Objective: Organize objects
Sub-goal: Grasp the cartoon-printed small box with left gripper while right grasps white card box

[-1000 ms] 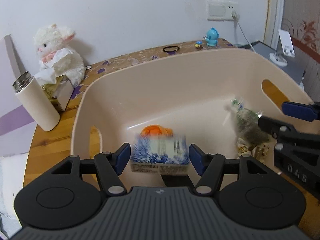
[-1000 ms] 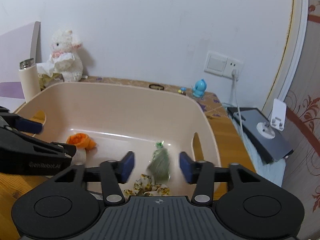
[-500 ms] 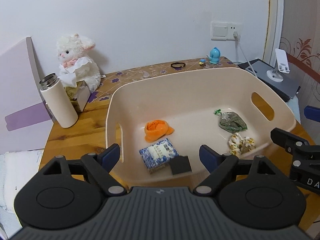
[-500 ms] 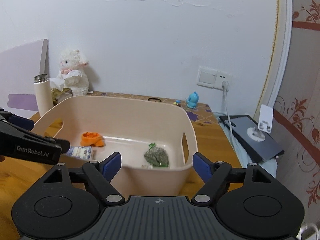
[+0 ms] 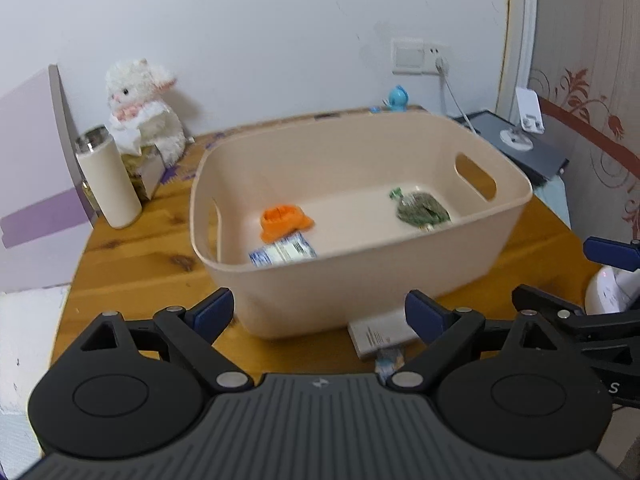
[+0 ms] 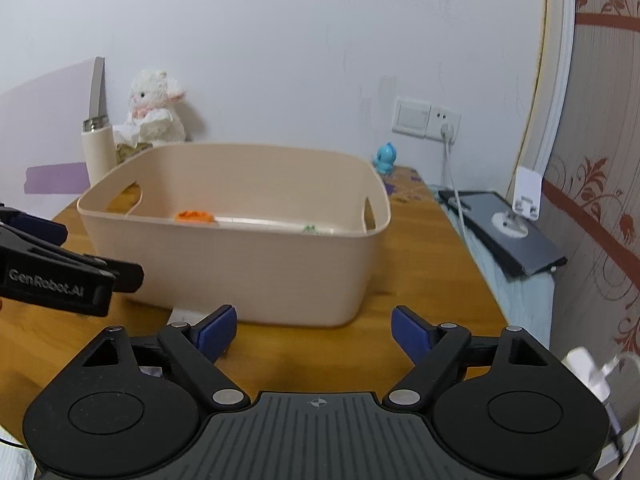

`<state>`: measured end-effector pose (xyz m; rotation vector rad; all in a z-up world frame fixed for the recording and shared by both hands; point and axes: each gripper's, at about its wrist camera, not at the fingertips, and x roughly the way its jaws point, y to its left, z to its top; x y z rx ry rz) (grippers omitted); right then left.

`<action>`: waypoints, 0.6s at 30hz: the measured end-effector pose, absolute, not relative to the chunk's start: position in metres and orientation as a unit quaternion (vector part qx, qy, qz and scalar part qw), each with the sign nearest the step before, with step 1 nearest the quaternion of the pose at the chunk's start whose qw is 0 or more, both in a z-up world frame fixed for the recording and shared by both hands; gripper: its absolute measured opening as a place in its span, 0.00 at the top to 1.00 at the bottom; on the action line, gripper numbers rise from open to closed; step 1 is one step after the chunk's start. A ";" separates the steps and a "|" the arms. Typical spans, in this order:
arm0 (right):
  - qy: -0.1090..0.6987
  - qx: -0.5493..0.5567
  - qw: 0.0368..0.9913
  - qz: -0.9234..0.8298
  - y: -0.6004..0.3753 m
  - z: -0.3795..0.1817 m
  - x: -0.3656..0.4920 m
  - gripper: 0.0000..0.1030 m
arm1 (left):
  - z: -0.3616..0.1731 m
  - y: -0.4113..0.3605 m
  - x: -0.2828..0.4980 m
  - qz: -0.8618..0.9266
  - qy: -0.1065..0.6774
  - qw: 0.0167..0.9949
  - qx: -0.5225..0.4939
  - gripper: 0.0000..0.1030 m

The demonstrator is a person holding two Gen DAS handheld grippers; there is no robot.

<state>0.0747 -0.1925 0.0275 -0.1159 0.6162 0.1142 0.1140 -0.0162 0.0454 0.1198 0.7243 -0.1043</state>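
Note:
A beige plastic bin stands on the wooden table. Inside lie an orange item, a blue-and-white packet and a green pouch. A flat grey card-like box lies on the table against the bin's near wall. My left gripper is open and empty, in front of the bin. My right gripper is open and empty, also in front of the bin, to the right of the left one.
A cream flask, a white plush lamb on a tissue box and a purple board stand at the left. A blue toy, a wall socket with cable and a dark tablet with a phone stand are at the right.
Both grippers have pulled back and up out of the bin, leaving the blue-and-white packet and green pouch inside. Their jaws have opened wider.

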 end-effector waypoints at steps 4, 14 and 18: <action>0.321 -0.049 0.944 0.060 -0.191 0.011 0.072 0.16 | 0.026 -0.021 0.113 -0.052 0.376 0.923 0.061 0.10; 0.350 -0.061 0.934 0.043 -0.196 -0.012 0.073 0.16 | -0.016 -0.025 0.125 -0.084 0.447 0.890 0.032 0.10; 0.362 -0.065 0.929 0.045 -0.195 -0.020 0.076 0.15 | -0.030 -0.032 0.129 -0.078 0.462 0.882 0.050 0.11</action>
